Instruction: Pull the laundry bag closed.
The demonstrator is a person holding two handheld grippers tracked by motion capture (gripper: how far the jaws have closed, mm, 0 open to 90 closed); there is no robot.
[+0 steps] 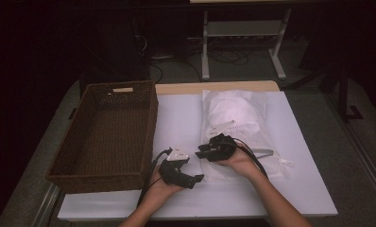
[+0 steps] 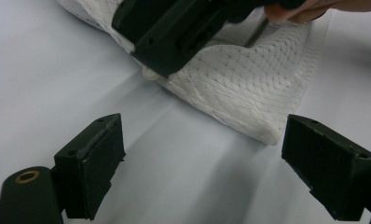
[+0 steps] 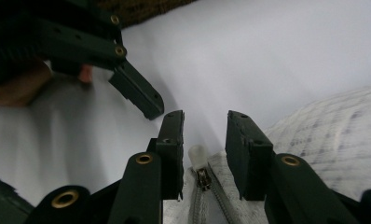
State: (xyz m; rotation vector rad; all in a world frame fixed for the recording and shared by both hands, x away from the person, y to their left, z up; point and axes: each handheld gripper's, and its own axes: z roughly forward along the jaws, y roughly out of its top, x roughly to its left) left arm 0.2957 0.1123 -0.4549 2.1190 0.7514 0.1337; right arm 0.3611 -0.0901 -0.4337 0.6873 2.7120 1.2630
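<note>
Dim room, dark floor with cables and grey desk legs (image 1: pixel 206 47) beyond a table (image 1: pixel 214 87) covered by a white sheet (image 1: pixel 181 118). On the sheet, right of centre, lies a white mesh bag (image 1: pixel 233 118) stuffed with white cloth, its zip running along the near end. Zip pull (image 3: pixel 197 156), a small whitish tab, sits at the bag's corner closest to the middle of the sheet. Right gripper (image 1: pixel 206 150) is over that corner; in the right gripper view its jaws stand narrow on either side of the pull, small gaps showing, pads not pressing on it. Left gripper (image 1: pixel 195 179) rests just beside the bag's near-left corner, apart from it; in the left gripper view its jaws (image 2: pixel 202 163) are spread wide with only bare sheet between them and the mesh corner just ahead. Brown wicker basket (image 1: pixel 148 123) stands at the left of the sheet, well apart from the bag.
</note>
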